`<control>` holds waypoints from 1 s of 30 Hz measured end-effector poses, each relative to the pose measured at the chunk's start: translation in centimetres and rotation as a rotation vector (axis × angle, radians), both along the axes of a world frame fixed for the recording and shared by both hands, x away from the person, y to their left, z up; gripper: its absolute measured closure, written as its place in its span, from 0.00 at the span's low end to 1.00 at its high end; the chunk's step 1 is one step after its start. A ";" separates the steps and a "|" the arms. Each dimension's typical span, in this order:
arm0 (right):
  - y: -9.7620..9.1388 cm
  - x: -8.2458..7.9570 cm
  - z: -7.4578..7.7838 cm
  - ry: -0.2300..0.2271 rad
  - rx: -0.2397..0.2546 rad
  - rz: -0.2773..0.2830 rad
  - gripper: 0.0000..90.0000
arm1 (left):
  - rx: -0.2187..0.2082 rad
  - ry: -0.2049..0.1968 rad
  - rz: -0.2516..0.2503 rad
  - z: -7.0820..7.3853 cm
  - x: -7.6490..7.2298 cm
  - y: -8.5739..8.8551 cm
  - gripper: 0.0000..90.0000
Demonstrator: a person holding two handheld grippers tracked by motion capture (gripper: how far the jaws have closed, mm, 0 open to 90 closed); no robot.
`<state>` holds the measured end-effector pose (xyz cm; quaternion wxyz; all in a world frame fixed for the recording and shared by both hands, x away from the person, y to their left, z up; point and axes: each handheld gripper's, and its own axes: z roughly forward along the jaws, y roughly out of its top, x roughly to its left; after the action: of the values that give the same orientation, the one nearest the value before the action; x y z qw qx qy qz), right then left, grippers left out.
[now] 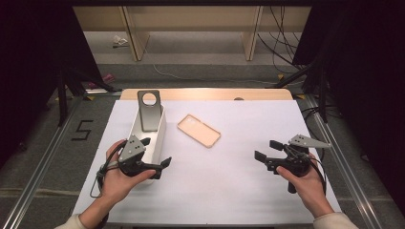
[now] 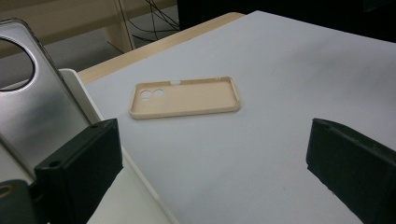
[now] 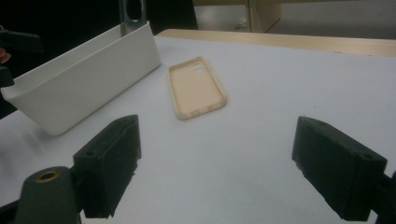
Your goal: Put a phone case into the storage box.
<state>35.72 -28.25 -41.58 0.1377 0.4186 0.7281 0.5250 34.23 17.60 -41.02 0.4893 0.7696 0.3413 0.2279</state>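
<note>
A beige phone case [image 1: 198, 130] lies open side up on the white table sheet [image 1: 224, 186], just right of a white bin [image 1: 160, 131]. A grey phone case [image 1: 149, 110] with a round camera hole leans upright in the bin's far end. My left gripper [image 1: 156, 152] is open at the bin's near end, holding nothing. In the left gripper view the beige case [image 2: 184, 98] lies ahead between the jaws and the grey case [image 2: 42, 112] stands at left. My right gripper [image 1: 267, 150] is open over bare sheet at the right, with the beige case [image 3: 196, 88] and the bin [image 3: 88, 79] ahead.
The sheet covers a wooden table whose far edge [image 1: 205, 94] shows at the back. Metal rails [image 1: 344, 157] run along both sides. Wooden furniture legs [image 1: 250, 38] and loose cables [image 1: 282, 43] are on the floor beyond.
</note>
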 end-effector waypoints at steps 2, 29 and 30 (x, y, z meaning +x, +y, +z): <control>0.0 0.0 0.0 -0.001 -0.001 0.000 0.18 | 0.000 0.000 0.000 0.0 0.0 0.0 0.04; 0.3 -0.3 0.3 -0.020 -0.010 0.000 0.18 | -0.015 -0.054 0.021 1.0 -0.4 -0.7 0.13; 0.3 -0.3 0.2 -0.016 -0.010 0.002 0.18 | -0.016 -0.056 0.019 1.0 -0.4 -0.7 0.15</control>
<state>35.44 -27.91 -41.35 0.1448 0.4129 0.7301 0.5249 33.85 16.90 -40.00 0.5026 0.7557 0.3367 0.2510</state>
